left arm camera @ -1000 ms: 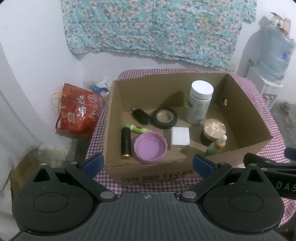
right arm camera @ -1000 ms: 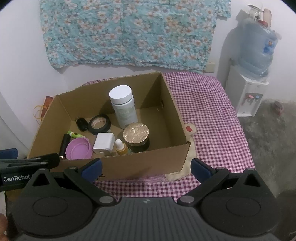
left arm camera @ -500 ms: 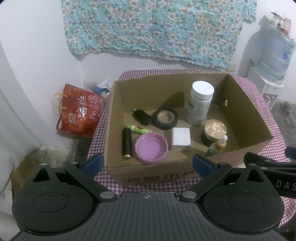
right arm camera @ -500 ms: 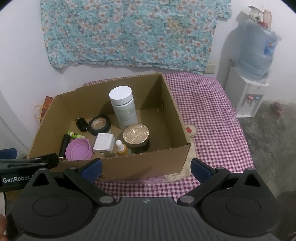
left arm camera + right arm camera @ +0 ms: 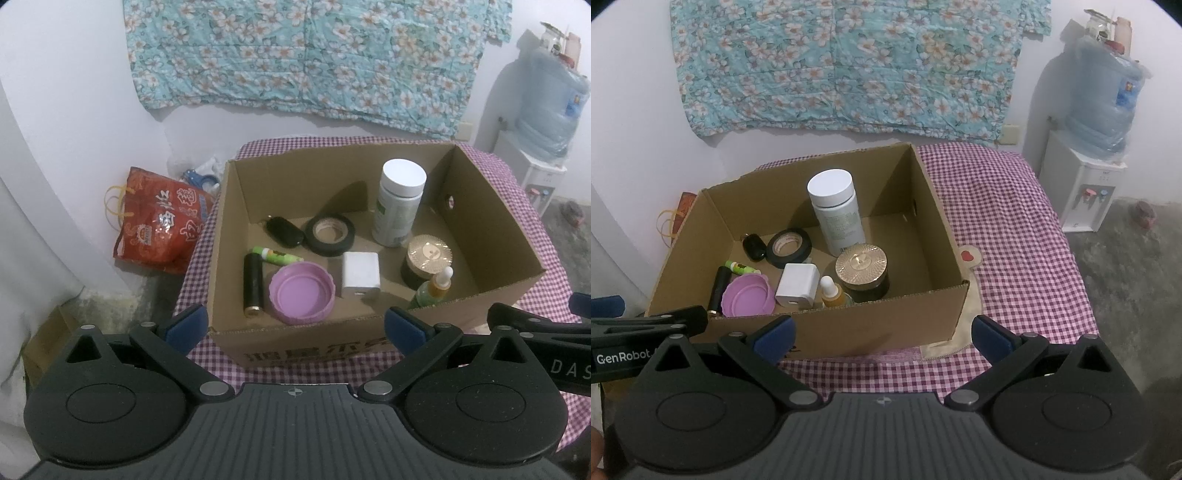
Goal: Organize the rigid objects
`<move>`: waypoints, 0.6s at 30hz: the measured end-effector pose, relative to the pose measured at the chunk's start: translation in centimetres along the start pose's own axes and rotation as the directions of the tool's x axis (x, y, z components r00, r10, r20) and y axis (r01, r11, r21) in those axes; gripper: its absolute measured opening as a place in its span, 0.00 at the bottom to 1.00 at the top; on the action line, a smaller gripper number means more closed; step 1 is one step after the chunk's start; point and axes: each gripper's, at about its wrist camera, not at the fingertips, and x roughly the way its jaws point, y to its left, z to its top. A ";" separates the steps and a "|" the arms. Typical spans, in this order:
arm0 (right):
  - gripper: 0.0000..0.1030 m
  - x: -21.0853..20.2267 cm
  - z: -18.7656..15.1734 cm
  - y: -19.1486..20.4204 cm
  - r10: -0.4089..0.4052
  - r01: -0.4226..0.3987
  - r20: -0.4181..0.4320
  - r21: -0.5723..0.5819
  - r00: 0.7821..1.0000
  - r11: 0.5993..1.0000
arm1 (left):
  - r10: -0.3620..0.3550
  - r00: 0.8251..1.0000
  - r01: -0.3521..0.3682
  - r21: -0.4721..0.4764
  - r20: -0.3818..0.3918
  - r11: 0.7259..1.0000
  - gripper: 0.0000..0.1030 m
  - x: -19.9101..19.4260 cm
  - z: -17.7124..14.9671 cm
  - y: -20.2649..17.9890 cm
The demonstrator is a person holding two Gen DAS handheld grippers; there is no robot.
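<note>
An open cardboard box [image 5: 491, 218] [image 5: 934, 229] stands on a purple checked tablecloth [image 5: 1008, 229]. Inside lie a white-capped bottle [image 5: 400, 201] [image 5: 836, 212], a black tape roll [image 5: 330, 234] [image 5: 789, 247], a black key fob [image 5: 284, 231], a green lip balm [image 5: 275, 255], a black tube [image 5: 253, 284], a purple lid [image 5: 301, 291] [image 5: 749, 295], a white charger cube [image 5: 360, 275] [image 5: 797, 284], a gold-lidded jar [image 5: 428, 260] [image 5: 862, 271] and a small dropper bottle [image 5: 436, 288] [image 5: 832, 293]. My left gripper [image 5: 293, 325] and right gripper [image 5: 882, 332] hang wide open before the box's near wall, holding nothing.
A red printed bag [image 5: 159, 221] sits on the floor left of the table. A water dispenser [image 5: 1093, 147] stands at the right by the wall. Floral cloth [image 5: 849, 62] hangs on the wall behind. The tablecloth right of the box is bare.
Both views have shifted very slightly, the box sitting a touch lower and nearer. Nothing was gripped or released, and the objects in the box have not moved.
</note>
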 end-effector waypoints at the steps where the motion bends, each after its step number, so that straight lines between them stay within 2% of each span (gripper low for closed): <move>1: 1.00 0.0 0.0 -0.1 0.000 0.000 -0.001 0.001 1.000 1.000 | 0.000 1.000 0.000 0.000 0.000 1.000 0.99 0.0 0.0 0.0; 18: 1.00 0.1 -0.2 0.0 0.002 -0.002 -0.003 0.001 1.000 1.000 | 0.002 1.000 -0.002 0.001 0.000 1.000 0.99 0.0 0.0 0.0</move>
